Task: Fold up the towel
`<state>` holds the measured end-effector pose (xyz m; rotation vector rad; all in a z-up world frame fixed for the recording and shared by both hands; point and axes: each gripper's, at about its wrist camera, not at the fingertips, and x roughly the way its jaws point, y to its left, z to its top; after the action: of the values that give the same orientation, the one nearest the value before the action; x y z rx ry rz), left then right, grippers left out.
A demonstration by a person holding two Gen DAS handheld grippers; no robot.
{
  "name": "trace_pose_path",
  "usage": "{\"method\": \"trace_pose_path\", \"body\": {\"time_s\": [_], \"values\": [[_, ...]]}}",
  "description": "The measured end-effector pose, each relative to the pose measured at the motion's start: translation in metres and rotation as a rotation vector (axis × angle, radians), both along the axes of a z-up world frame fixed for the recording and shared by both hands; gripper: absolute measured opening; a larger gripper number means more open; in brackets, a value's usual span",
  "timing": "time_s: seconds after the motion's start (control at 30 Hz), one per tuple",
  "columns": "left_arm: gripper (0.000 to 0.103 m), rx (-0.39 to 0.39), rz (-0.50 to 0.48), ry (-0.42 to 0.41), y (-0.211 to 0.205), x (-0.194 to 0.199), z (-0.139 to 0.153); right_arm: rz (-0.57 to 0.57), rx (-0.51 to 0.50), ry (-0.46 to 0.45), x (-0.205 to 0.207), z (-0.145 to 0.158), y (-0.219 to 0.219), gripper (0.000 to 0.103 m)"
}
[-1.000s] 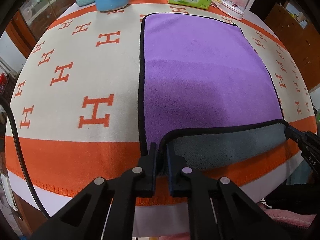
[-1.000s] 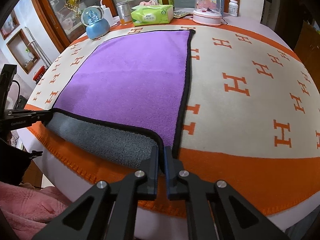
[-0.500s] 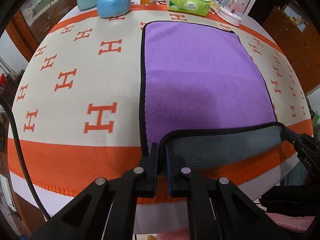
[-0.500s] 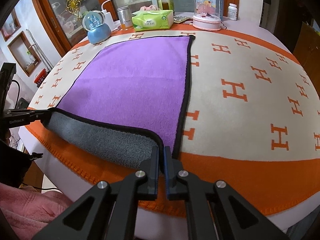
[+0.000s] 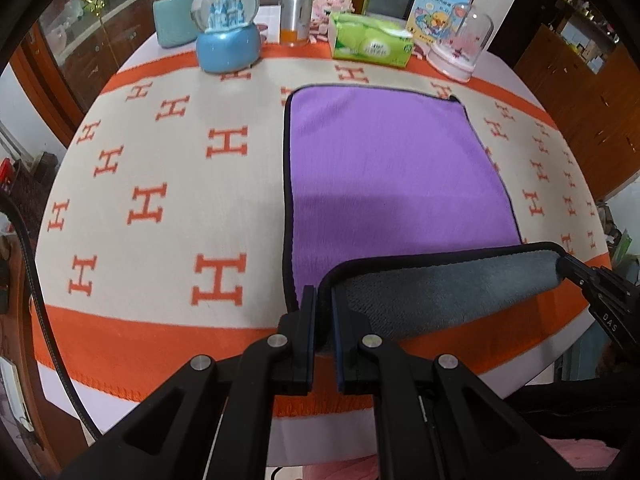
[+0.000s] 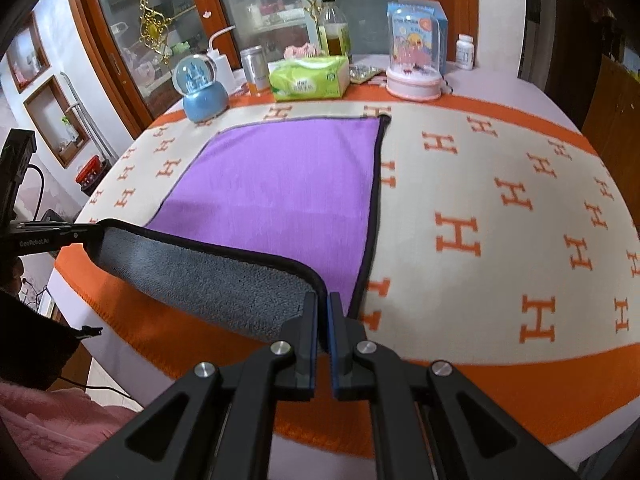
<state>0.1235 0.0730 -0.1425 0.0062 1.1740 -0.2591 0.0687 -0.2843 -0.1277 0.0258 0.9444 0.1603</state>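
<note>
Purple microfibre towel with grey underside (image 5: pixel 400 168) spread on orange H-patterned tablecloth (image 5: pixel 160 208) | near corners pinched by left gripper (image 5: pixel 323 308) and right gripper (image 6: pixel 323 312), both clamped | edge lifted so it can be folded over, probably

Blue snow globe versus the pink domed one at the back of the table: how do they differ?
The blue snow globe has a round glass ball on a blue base and stands left of the tissue pack. The pink domed one has a taller, straight-sided clear cover on a pink base and stands right of it. Both stand upright beyond the purple towel.
</note>
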Motion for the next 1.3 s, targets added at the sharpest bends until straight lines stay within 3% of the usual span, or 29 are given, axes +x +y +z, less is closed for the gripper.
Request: {"method": "trace_pose_path", "body": {"time_s": [0.33,0.73,1.3], "values": [[0.005,0.000,-0.011,-0.083,-0.001,0.031,0.038,0.020,-0.014,-0.087,0.036,0.035,-0.003,0.004],[0.005,0.004,0.010,-0.166,-0.009,0.099,0.063,0.007,-0.039,-0.161,0.094,0.053,-0.008,0.004],[0.005,0.001,0.050,-0.223,-0.017,0.174,0.026,-0.068,-0.175,-0.298,0.161,0.026,0.001,0.004]]}}
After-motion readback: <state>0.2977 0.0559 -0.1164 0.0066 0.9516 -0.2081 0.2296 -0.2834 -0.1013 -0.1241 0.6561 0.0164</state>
